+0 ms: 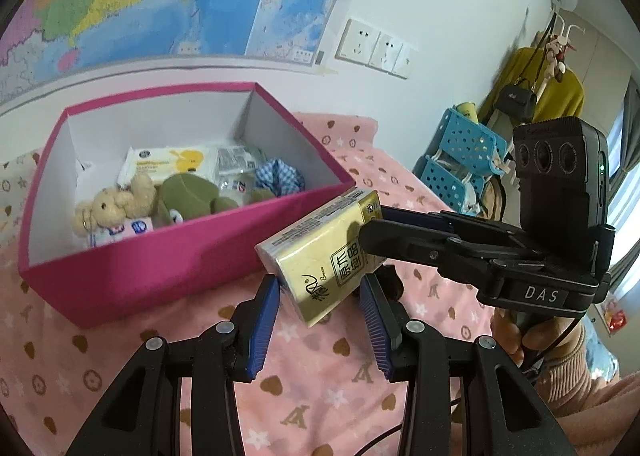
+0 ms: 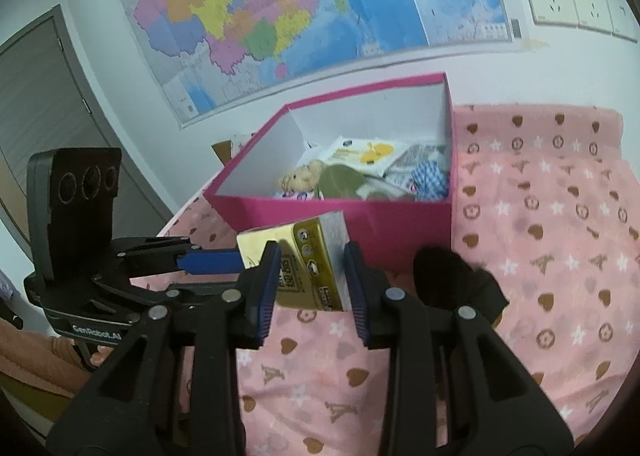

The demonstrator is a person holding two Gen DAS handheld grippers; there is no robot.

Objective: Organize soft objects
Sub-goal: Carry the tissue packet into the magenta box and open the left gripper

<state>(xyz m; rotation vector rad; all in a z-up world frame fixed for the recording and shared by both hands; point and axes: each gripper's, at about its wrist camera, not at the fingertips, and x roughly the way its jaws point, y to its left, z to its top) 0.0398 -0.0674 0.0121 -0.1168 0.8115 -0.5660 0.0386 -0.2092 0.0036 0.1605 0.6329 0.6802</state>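
A gold tissue pack (image 1: 320,256) is held in the air in front of the pink box (image 1: 132,260). My right gripper (image 2: 310,280) is shut on the tissue pack (image 2: 304,256); it shows in the left wrist view (image 1: 372,232) coming in from the right. My left gripper (image 1: 320,320) is open, its blue pads on either side of the pack's lower end, apart from it. The box (image 2: 360,215) holds a small teddy bear (image 1: 116,203), a green plush (image 1: 188,195), a wipes pack (image 1: 168,163) and a blue checked cloth (image 1: 280,175).
The box stands on a pink patterned blanket (image 2: 540,236) against a white wall with a map (image 2: 300,3). A black soft object (image 2: 452,276) lies on the blanket right of my right gripper. Blue baskets (image 1: 456,163) and hanging clothes stand at the far right.
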